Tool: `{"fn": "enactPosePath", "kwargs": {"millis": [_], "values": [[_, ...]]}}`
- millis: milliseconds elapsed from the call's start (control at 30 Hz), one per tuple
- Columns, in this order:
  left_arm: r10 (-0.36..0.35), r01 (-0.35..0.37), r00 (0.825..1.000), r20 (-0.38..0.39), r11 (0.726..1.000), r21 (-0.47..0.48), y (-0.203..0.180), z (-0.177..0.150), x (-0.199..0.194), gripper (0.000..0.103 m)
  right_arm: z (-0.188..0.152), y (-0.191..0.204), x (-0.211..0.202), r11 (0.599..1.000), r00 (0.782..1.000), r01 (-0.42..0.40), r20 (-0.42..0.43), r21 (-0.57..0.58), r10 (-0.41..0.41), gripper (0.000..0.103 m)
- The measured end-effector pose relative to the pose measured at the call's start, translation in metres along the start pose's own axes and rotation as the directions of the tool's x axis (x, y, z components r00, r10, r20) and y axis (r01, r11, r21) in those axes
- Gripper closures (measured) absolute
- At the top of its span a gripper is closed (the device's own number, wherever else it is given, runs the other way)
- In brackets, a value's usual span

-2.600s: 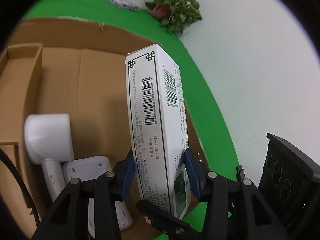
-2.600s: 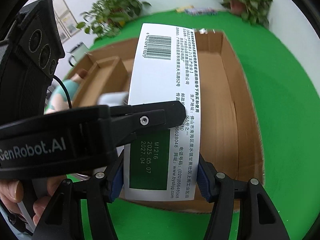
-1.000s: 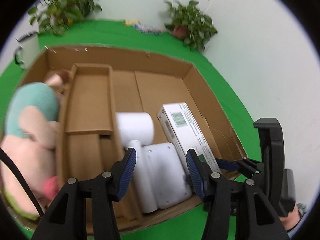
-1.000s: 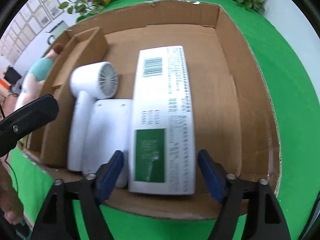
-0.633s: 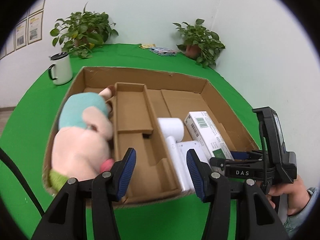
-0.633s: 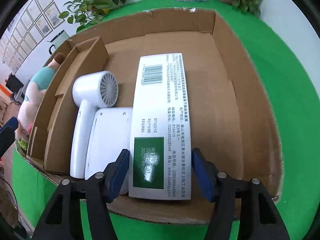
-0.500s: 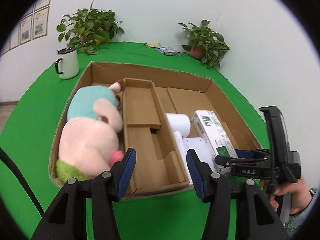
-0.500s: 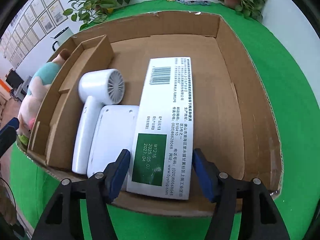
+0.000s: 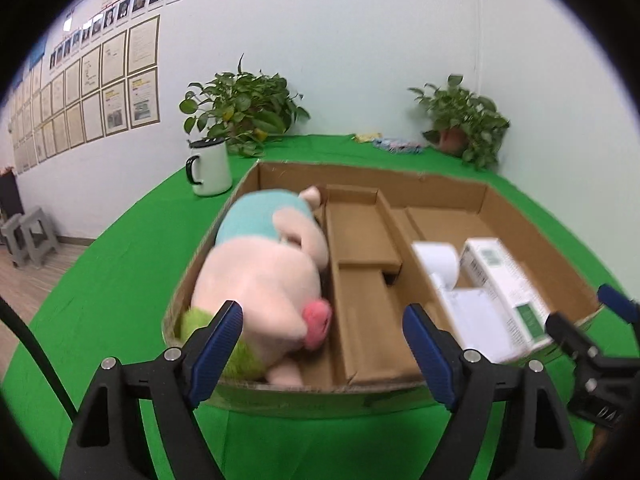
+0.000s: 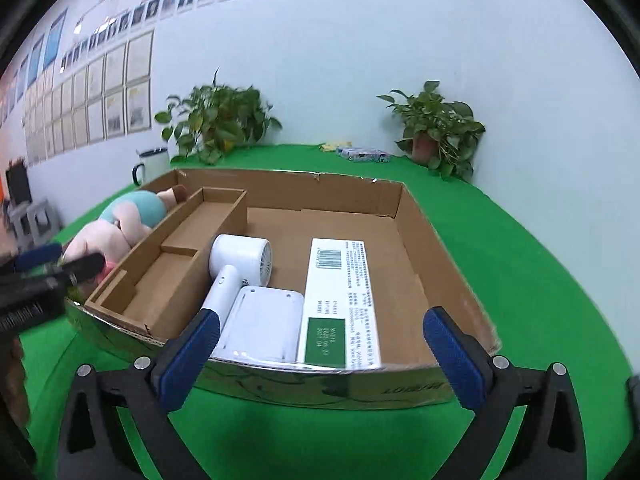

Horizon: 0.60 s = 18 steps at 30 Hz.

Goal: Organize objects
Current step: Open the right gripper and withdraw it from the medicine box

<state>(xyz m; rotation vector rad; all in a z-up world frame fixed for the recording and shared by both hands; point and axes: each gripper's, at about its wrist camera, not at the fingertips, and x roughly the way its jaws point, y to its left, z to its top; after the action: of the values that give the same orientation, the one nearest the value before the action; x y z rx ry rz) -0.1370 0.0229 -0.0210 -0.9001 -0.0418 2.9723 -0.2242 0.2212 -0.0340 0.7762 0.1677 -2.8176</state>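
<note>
A shallow cardboard box (image 10: 444, 256) sits on the green table. In its right compartment lie a white-and-green carton (image 10: 342, 304), a white hair dryer (image 10: 236, 268) and a flat white device (image 10: 264, 320). A pink and teal plush toy (image 9: 264, 276) fills the left compartment. My right gripper (image 10: 320, 344) is open and empty in front of the box's near wall. My left gripper (image 9: 324, 344) is open and empty before the box's left half. The carton also shows in the left wrist view (image 9: 508, 280).
A cardboard divider insert (image 10: 176, 264) stands in the middle of the box. A white mug (image 9: 208, 168) and two potted plants (image 9: 240, 112) (image 9: 460, 120) stand behind the box near the wall. Small packets (image 10: 360, 154) lie at the table's back.
The carton was laid flat in the box and released. Both grippers opened and pulled back up and away from the box.
</note>
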Motion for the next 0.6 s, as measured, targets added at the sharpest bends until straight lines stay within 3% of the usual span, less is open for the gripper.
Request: {"fn": "enactPosePath", "kwargs": {"millis": [100,267,600], "values": [[0.046,-0.046,0.999,0.008,0.998,0.045,-0.010,-0.014,0.008,0.021,-0.004,0.005,0.011,1.000,1.000,-0.014,-0.019,0.010,0.014,0.001],[0.081,-0.083,0.995,0.058,0.996,0.029,-0.016,-0.020,0.012,0.021,-0.016,0.007,0.020,1.000,1.000,-0.008,-0.009,0.022,0.008,0.000],[0.072,-0.074,0.996,0.052,0.996,0.040,-0.019,-0.019,0.017,0.015,-0.018,0.009,0.025,1.000,1.000,-0.007,0.009,0.022,0.006,0.000]]}}
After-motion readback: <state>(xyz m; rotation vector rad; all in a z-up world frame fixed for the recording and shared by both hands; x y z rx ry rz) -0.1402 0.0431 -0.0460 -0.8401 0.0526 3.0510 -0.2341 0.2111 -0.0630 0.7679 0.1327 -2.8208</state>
